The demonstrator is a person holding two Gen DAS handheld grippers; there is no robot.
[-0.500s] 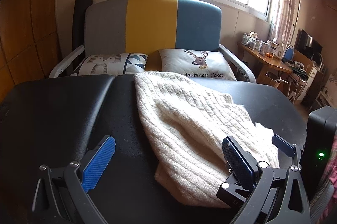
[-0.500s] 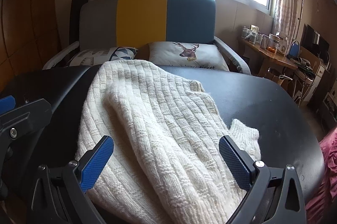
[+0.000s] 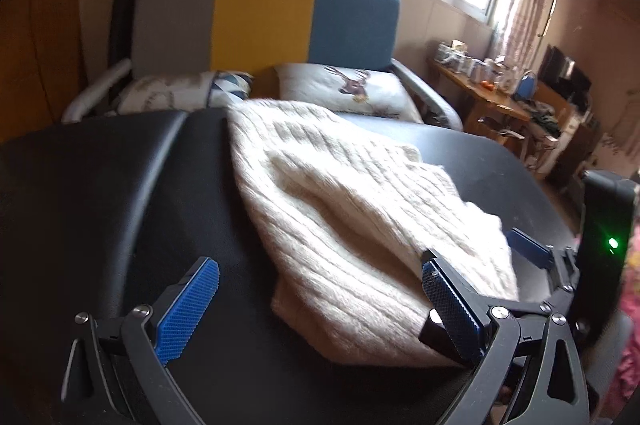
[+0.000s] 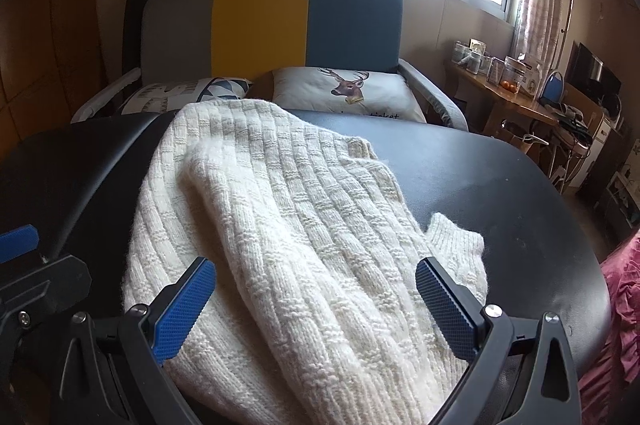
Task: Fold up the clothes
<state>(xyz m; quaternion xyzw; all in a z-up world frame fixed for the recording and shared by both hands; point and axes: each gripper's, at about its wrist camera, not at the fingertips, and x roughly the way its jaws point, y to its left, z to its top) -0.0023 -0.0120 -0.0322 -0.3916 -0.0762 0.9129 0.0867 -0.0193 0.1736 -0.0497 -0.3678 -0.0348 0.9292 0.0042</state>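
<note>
So the cream chunky-knit sweater [image 4: 288,225] is lying in a loose, half-folded heap on the black padded table [image 4: 500,185], running from about 12 o'clock down to 6 in the right wrist view. 1 layer is flopped over another, and a ribbed cuff [image 4: 456,241] pokes out at roughly 3 o'clock. Its near edge is cut off by the bottom of the frame, so I can't see where it ends.

The right gripper [image 4: 316,305] sits over the near end of the sweater with both blue pads spread wide, knit showing between them but nothing pinched. The left gripper [image 3: 320,305] is spread just as wide, over at the sweater's 9 o'clock edge. Its left pad is above bare table, and its right pad [image 3: 452,309] covers part of the knit, so whether it touches is hard to say. That view is motion-blurred too.

Behind the table at 12 o'clock is a grey, yellow and blue panelled sofa [image 4: 280,21] with a white deer-print cushion [image 4: 344,93]; the lettering on it is half hidden by the table edge. At 2 o'clock, a cluttered wooden desk [image 4: 512,97], too small to make out in detail.
</note>
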